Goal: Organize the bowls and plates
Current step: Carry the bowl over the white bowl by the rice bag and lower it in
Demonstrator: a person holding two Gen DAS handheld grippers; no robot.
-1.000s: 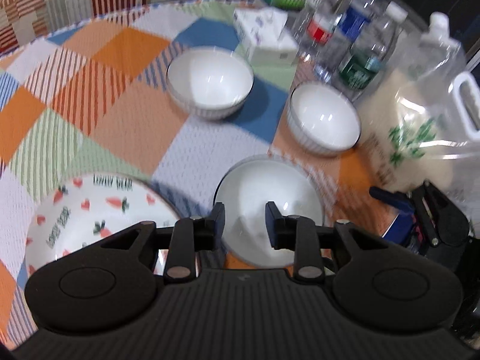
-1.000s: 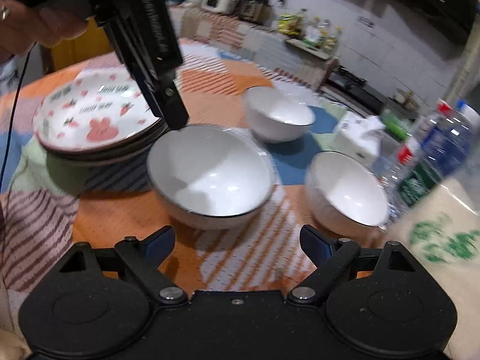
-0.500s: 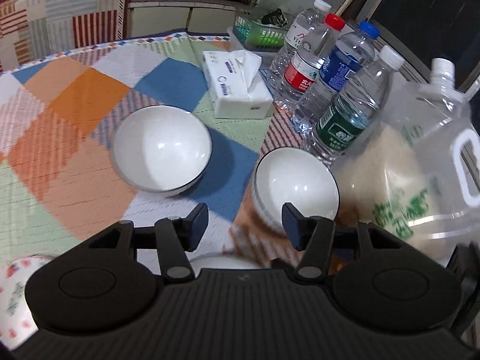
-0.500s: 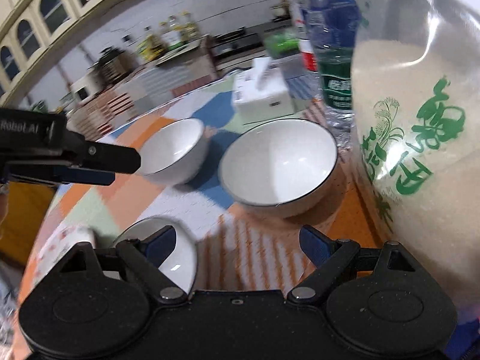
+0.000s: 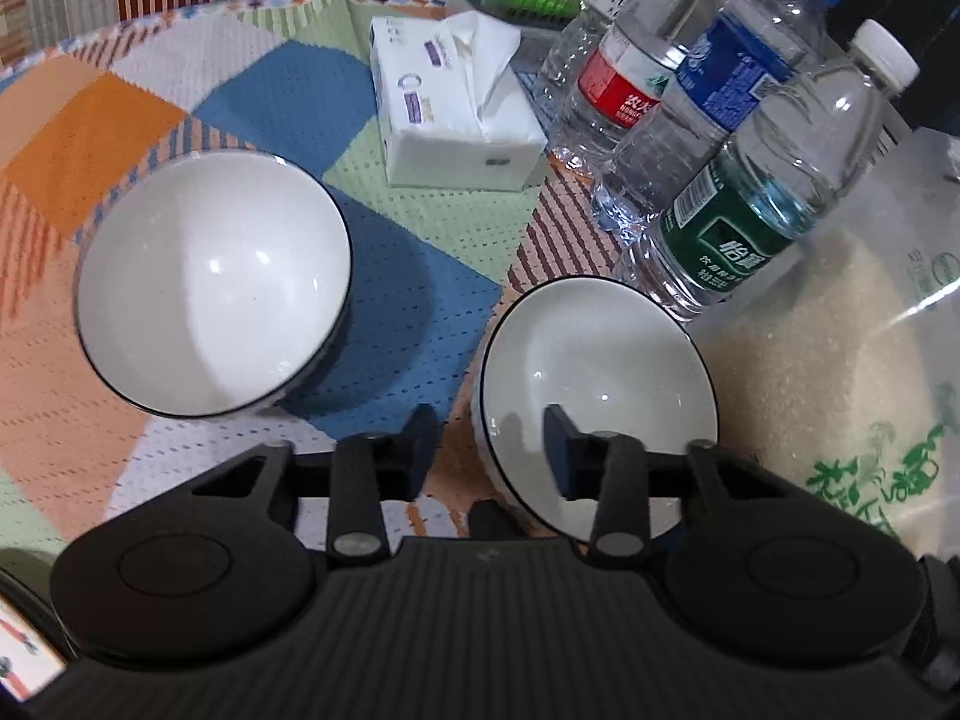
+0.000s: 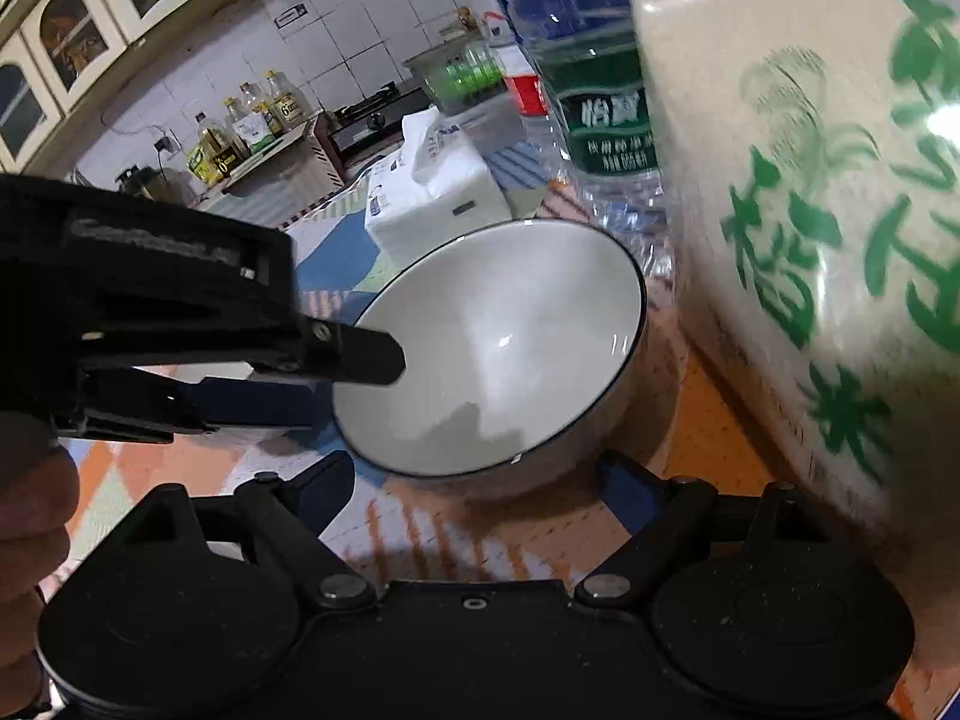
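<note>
right beside the big rice jug sits the near white bowl, on the patchwork tablecloth, and the left gripper is straddling its rim: one finger outside the wall, the other finger inside the bowl, jaws spread w/ a gap each side, not pinching yet. from the right wrist cam, same bowl shows w/ the left gripper reaching in from the left over its rim. right gripper hangs just short of the bowl, fingers wide apart, nothing between them. second white bowl sits to the left, apart from the first, upright. tissue box behind, water bottles clustered beside the jug. sliver of a patterned plate at bottom-left corner, mostly hidden.
</note>
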